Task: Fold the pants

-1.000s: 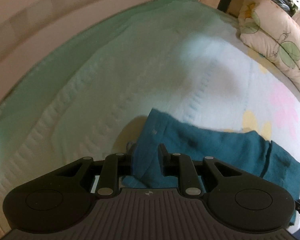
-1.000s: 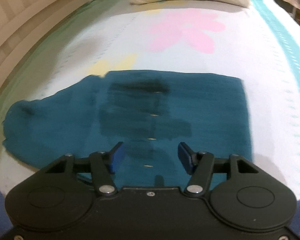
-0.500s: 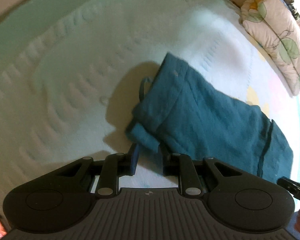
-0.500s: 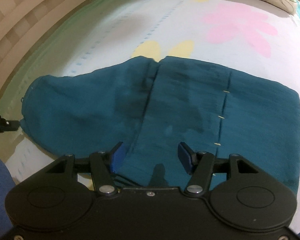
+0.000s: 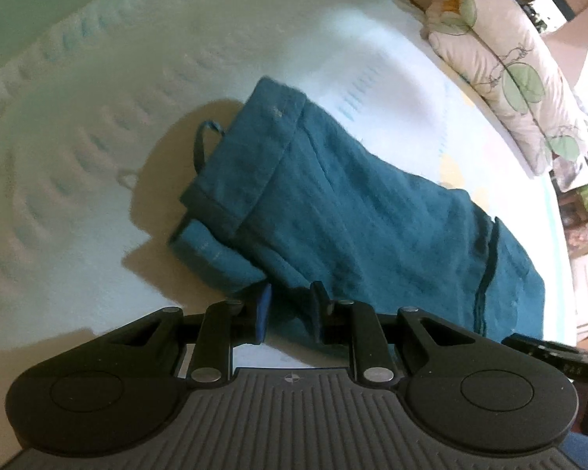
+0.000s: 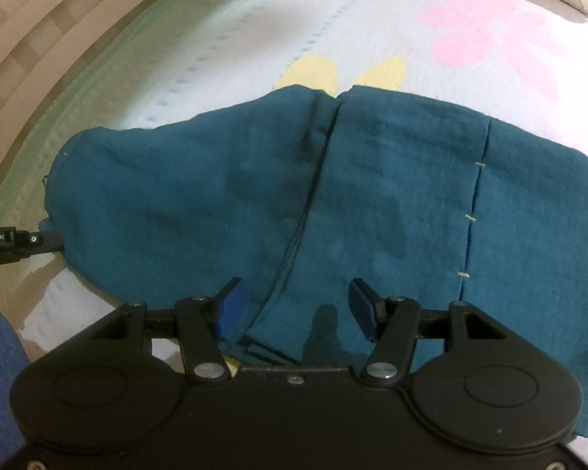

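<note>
The teal pants [image 5: 352, 211] lie folded flat on the bed; they also fill the middle of the right wrist view [image 6: 333, 203]. My left gripper [image 5: 290, 309] is open, its jaws a small gap apart, at the near edge of the cuffed leg ends [image 5: 235, 180], with cloth between the fingertips. My right gripper [image 6: 294, 305] is wide open, low over the near edge of the pants by a fold line [image 6: 313, 196]. The left gripper's tip shows in the right wrist view [image 6: 23, 241] at the pants' left end.
The pale bedsheet [image 5: 98, 117] has pink and yellow flower prints [image 6: 490, 35]. A floral pillow [image 5: 501, 62] lies at the far right of the bed. A wooden bed frame [image 6: 27, 39] runs along the far left.
My left gripper let go of the leg ends, backed off, then came down to the cuff edge again. The right gripper swung left over the pants and stayed open.
</note>
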`<control>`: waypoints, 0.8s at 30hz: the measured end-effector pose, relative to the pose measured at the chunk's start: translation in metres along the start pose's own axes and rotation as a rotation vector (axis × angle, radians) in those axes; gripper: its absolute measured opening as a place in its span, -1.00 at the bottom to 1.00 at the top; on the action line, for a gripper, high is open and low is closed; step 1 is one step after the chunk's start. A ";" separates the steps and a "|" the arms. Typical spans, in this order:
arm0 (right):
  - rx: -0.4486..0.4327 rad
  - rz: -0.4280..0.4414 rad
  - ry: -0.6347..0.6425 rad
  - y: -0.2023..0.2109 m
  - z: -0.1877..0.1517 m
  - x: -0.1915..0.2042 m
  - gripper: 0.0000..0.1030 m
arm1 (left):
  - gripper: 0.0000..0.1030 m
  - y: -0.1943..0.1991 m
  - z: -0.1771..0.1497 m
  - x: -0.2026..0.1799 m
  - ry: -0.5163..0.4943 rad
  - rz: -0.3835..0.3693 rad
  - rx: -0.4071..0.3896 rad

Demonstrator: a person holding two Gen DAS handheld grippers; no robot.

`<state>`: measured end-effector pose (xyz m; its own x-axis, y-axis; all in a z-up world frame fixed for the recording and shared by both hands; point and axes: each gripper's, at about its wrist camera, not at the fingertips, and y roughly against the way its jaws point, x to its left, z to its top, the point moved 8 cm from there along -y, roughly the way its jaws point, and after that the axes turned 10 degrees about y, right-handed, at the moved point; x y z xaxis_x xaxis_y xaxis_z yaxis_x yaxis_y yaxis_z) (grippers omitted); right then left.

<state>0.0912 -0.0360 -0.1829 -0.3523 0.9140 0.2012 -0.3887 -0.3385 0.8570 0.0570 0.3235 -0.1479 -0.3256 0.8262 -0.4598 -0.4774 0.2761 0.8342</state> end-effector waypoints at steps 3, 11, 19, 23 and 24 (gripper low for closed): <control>0.008 0.001 -0.010 0.000 -0.001 -0.003 0.24 | -0.60 -0.011 -0.004 0.004 0.015 -0.012 0.051; 0.018 0.011 -0.044 -0.001 -0.006 -0.014 0.24 | -0.08 0.008 -0.002 0.009 -0.025 0.019 0.003; 0.019 0.020 -0.073 -0.005 -0.005 -0.018 0.24 | 0.44 0.039 0.032 0.024 0.033 0.069 -0.138; 0.023 0.022 -0.076 -0.008 -0.005 -0.018 0.24 | 0.46 0.040 0.050 0.024 0.087 0.028 -0.142; 0.024 0.024 -0.079 -0.009 -0.005 -0.019 0.24 | 0.46 0.037 0.053 0.022 0.092 0.025 -0.135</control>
<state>0.0965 -0.0515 -0.1966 -0.2926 0.9208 0.2581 -0.3599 -0.3561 0.8624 0.0757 0.3782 -0.1113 -0.4094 0.7817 -0.4705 -0.5717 0.1821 0.8000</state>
